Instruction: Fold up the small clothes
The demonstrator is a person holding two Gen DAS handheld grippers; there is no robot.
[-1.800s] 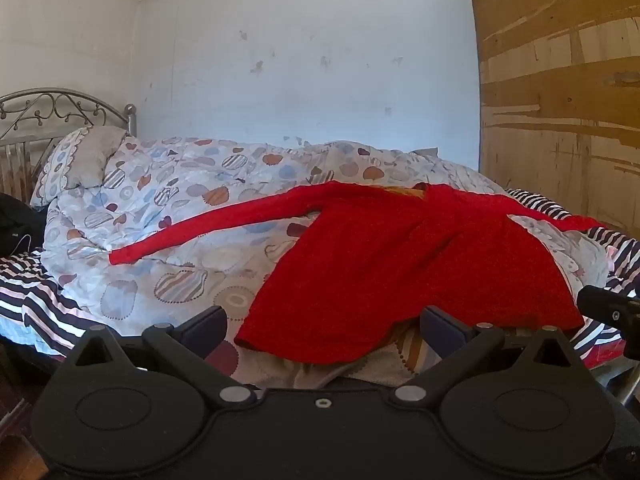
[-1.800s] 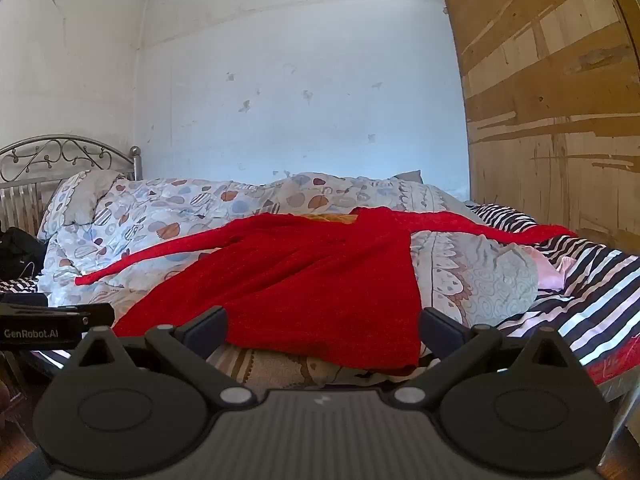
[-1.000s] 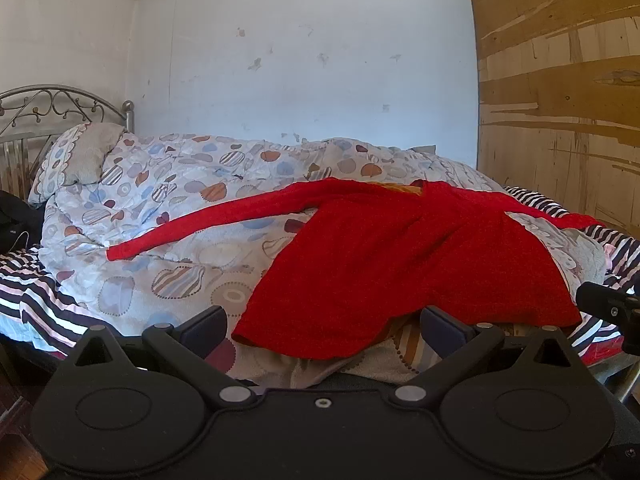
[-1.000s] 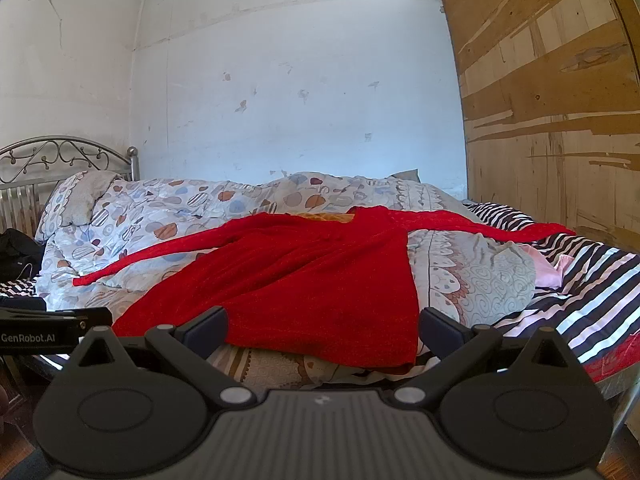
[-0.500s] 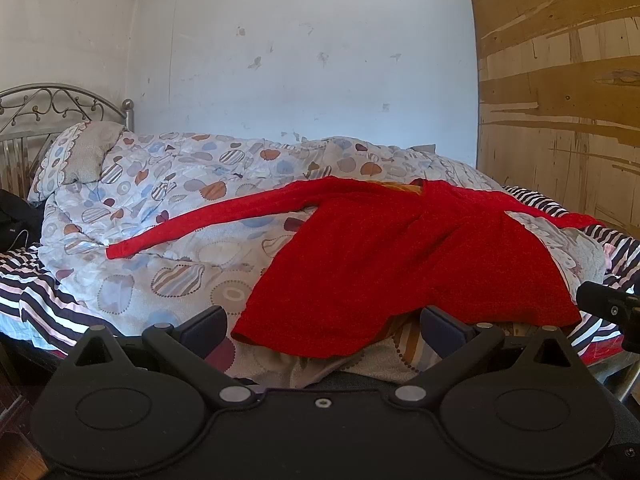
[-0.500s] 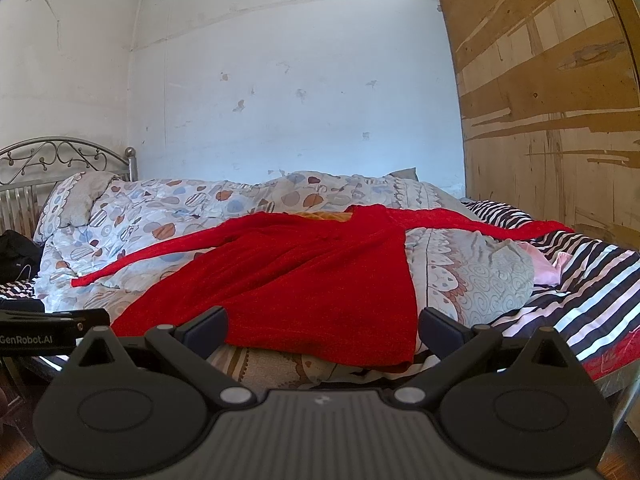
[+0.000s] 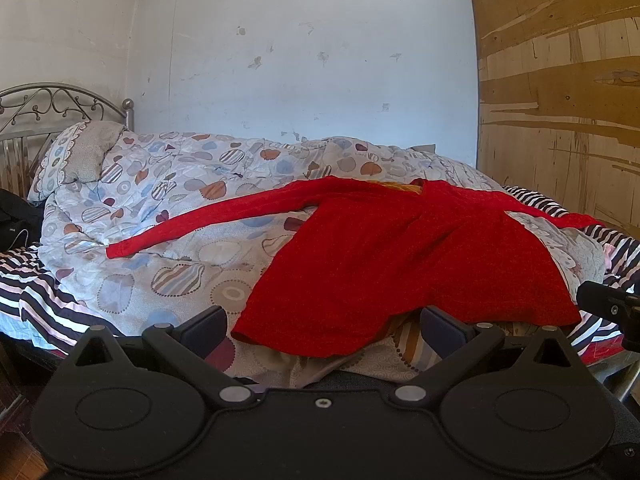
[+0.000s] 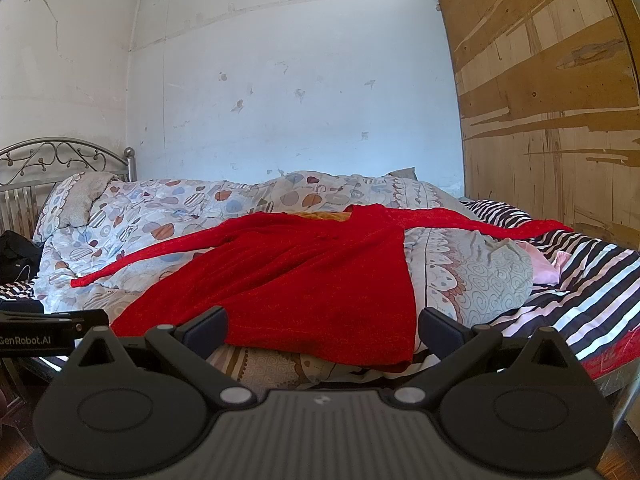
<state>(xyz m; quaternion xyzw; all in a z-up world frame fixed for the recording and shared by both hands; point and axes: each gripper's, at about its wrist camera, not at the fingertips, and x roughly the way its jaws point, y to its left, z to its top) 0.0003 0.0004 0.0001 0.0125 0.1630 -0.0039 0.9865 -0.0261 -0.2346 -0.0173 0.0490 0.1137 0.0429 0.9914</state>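
Step in hand: the fold is judged not yet begun; the red garment [image 7: 400, 256] is seen spread flat with both sleeves stretched out, and nothing is held.

Next move: a reach forward to the hem or a sleeve end is judged to be called for, followed by a pinch on the cloth so that it can be carried over the body of the garment.

Left gripper [image 7: 322, 326]: its 2 fingers are spread wide apart and empty, held short of the bed [image 7: 36, 300].

Right gripper [image 8: 322, 326]: its 2 fingers are likewise spread wide and empty, held short of the bed edge.

Garment against the left fingers: in the left wrist view the hem is seen at 12 o'clock, just beyond the tips and not touched; the left sleeve [image 7: 208, 220] runs off toward 10 o'clock.

Garment against the right fingers: in the right wrist view the hem lies between the 2 tips at 12 o'clock, apart from them; the right sleeve [image 8: 480, 222] trails toward 2 o'clock onto the striped sheet [image 8: 592, 272].

Where the garment lies: on a patterned duvet [image 7: 160, 200] on the bed, neck opening at the far side, hem at the near edge.

Far end: a pillow [image 7: 84, 152] is seen at 10 o'clock by the metal headboard [image 7: 44, 100].
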